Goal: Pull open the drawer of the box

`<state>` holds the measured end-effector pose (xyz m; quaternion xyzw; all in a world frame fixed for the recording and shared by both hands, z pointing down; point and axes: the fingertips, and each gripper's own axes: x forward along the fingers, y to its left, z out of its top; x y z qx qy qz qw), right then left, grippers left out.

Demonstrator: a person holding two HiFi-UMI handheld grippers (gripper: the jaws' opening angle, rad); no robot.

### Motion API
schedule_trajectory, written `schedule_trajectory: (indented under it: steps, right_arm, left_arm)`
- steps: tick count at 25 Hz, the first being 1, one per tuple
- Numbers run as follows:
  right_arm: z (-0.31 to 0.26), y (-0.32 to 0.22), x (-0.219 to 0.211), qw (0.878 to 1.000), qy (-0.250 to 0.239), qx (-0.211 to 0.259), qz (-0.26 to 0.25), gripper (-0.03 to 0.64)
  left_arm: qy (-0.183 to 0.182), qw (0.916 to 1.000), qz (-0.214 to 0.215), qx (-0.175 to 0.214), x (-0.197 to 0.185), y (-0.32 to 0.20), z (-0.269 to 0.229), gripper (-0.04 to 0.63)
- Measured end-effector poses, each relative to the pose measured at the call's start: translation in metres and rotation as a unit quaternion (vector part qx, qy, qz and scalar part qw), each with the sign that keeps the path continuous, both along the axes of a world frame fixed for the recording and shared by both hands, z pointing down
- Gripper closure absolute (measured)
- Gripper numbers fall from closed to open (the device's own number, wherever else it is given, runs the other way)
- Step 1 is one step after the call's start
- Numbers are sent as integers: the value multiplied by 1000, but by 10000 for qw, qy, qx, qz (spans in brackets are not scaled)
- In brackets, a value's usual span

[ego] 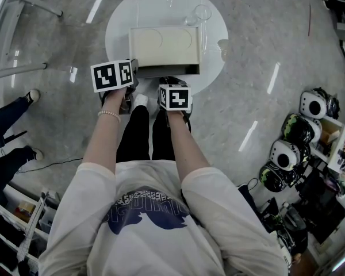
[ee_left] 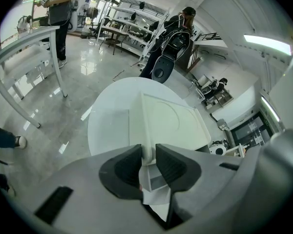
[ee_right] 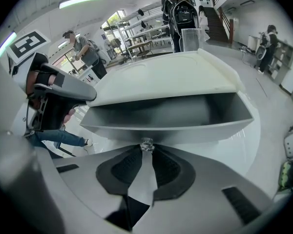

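Drawer (ee_right: 161,116) sits partly out of the box (ego: 164,45) on the round surface (ego: 118,22), with its front facing the person. The right tongs (ee_right: 146,151) pinch its small clear knob (ee_right: 146,144), and the left tongs (ee_left: 148,152) clamp the box's near left edge. The pull likely runs straight back toward the body, led by the right hand.

Knob (ee_right: 146,144): tiny and see-through, bottom middle of the right gripper view; under the right gripper (ego: 172,88) in the head view.
Box (ego: 164,48): its lower left corner hides under the left gripper (ego: 132,72).
Person (ego: 3,117): cut off at the left edge, only legs and shoes show.
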<state>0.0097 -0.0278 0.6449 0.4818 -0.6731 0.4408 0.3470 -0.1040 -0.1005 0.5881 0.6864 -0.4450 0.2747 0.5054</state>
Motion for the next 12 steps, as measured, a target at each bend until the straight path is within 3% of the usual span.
schedule_trajectory:
  steps: [12]
  right_arm:
    - [0,4,-1,10000,-11,-8,-21,555]
  left_arm:
    - [7,10000,-28,-28,-1,0,1,500]
